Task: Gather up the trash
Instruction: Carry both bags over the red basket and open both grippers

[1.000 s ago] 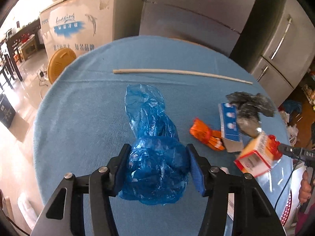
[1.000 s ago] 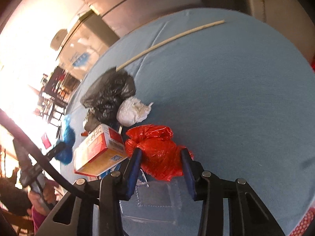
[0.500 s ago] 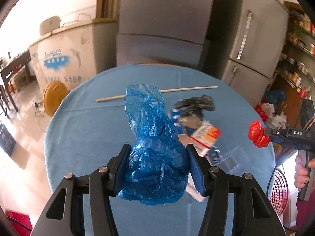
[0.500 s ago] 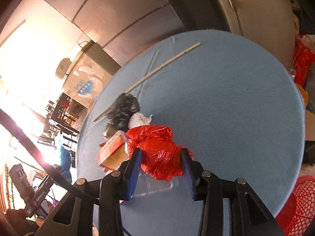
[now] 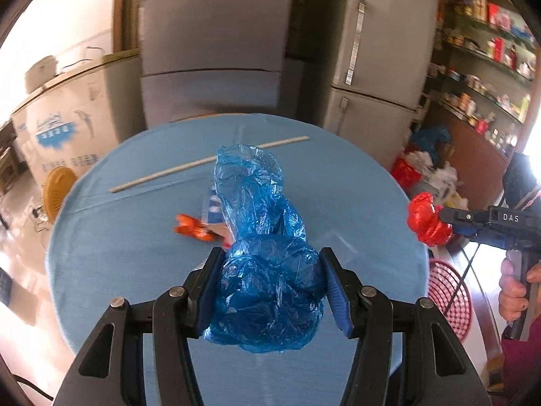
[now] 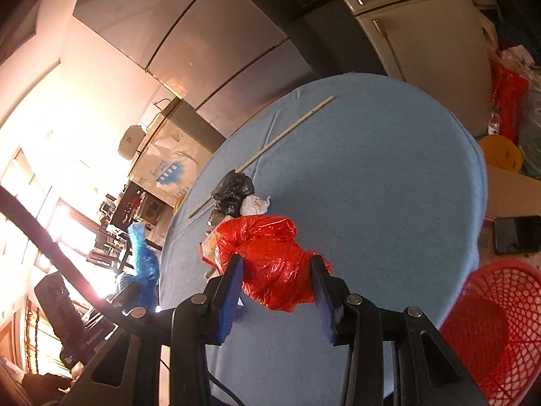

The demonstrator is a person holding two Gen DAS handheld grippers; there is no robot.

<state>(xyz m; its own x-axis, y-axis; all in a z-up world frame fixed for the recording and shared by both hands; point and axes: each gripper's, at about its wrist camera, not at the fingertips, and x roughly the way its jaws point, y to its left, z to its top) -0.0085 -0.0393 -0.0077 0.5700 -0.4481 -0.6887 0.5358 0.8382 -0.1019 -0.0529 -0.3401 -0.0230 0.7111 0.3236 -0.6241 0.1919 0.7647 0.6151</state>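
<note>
Left hand-held gripper: clamped on blue plastic bag. Right hand-held gripper: clamped on red plastic bag. Change: both bags lifted higher off the desk, right one nearing red basket. Remaining: black bag, carton, stick.

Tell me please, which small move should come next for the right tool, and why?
Probably carry the right tool toward the red basket at the table's edge: it is shut on the red bag, held above the cloth, and the basket is beside it.
</note>
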